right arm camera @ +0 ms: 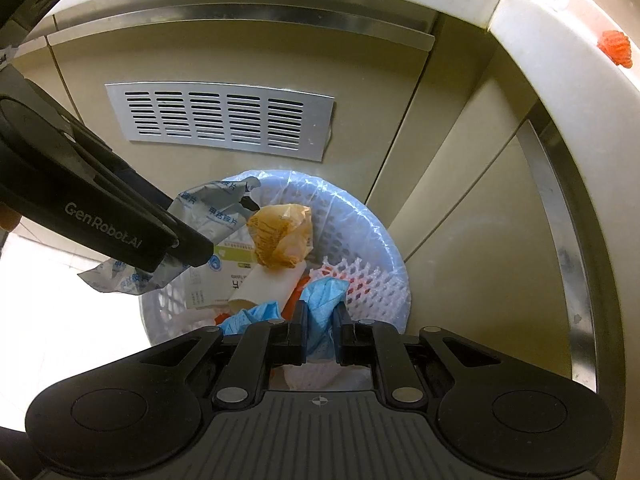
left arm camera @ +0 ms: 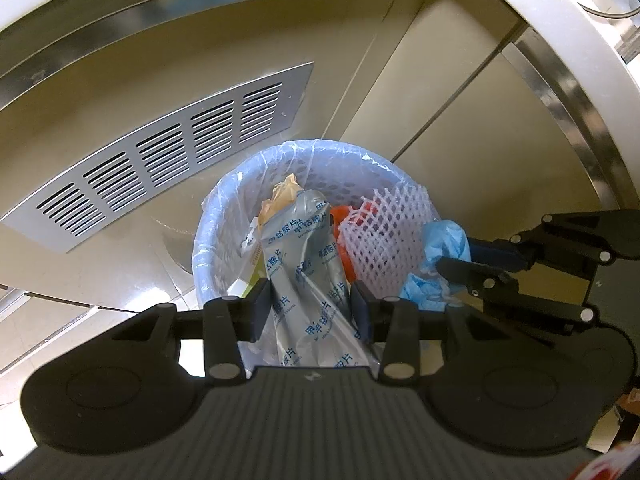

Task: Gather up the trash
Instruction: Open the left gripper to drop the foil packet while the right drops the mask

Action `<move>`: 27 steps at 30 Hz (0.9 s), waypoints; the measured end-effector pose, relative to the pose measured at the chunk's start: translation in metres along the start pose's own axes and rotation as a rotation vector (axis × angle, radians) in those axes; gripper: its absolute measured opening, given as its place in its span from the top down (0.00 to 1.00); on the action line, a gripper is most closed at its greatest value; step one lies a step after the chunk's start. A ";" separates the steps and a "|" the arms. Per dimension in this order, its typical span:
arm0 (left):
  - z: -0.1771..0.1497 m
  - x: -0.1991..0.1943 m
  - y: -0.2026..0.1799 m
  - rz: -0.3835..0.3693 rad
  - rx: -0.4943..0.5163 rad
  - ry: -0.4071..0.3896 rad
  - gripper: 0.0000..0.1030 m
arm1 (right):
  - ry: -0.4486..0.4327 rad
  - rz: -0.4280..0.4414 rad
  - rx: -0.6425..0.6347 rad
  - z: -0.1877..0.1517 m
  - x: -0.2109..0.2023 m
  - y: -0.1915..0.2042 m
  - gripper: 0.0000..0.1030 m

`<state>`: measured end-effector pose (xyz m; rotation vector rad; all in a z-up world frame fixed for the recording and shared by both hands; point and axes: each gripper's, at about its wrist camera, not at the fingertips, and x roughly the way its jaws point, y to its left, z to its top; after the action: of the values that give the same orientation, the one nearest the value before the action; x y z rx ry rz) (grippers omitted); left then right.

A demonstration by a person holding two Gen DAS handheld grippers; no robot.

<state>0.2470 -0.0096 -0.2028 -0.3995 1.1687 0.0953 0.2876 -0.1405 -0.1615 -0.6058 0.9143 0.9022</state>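
- Left tongs (left arm camera: 312, 306) are gripping a silver foil wrapper (left arm camera: 304, 256) right over the lined bin (left arm camera: 224, 200).
- Right tongs (right arm camera: 320, 330) are pinching a blue glove (right arm camera: 322, 300) above the same bin, beside pink foam netting (right arm camera: 368, 284).

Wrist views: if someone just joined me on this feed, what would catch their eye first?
Probably the lined wastebasket on the floor below the cabinet's metal vent grille, heaped with trash. Next, both grippers over it: the left gripper clamps a silver foil wrapper printed in blue, the right gripper pinches a crumpled blue glove. A white foam net lies against the rim.
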 end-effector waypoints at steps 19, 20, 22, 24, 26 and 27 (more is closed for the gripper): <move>-0.013 -0.023 0.018 0.039 -0.015 -0.023 0.47 | -0.003 0.006 0.019 0.000 -0.001 0.001 0.88; -0.014 -0.025 0.020 0.042 -0.017 -0.023 0.47 | -0.003 0.008 0.018 0.000 -0.001 0.001 0.88; -0.016 -0.027 0.022 0.050 -0.022 -0.025 0.47 | -0.006 0.009 0.017 0.000 -0.001 0.003 0.88; -0.018 -0.029 0.024 0.054 -0.030 -0.029 0.47 | -0.012 0.015 0.022 0.001 -0.001 0.003 0.88; -0.019 -0.031 0.024 0.059 -0.033 -0.036 0.47 | -0.017 0.021 0.025 0.003 -0.001 0.003 0.86; -0.019 -0.032 0.024 0.063 -0.031 -0.040 0.47 | -0.013 0.021 0.021 0.004 -0.001 0.004 0.82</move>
<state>0.2108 0.0105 -0.1859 -0.3869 1.1421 0.1758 0.2857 -0.1361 -0.1593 -0.5722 0.9190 0.9136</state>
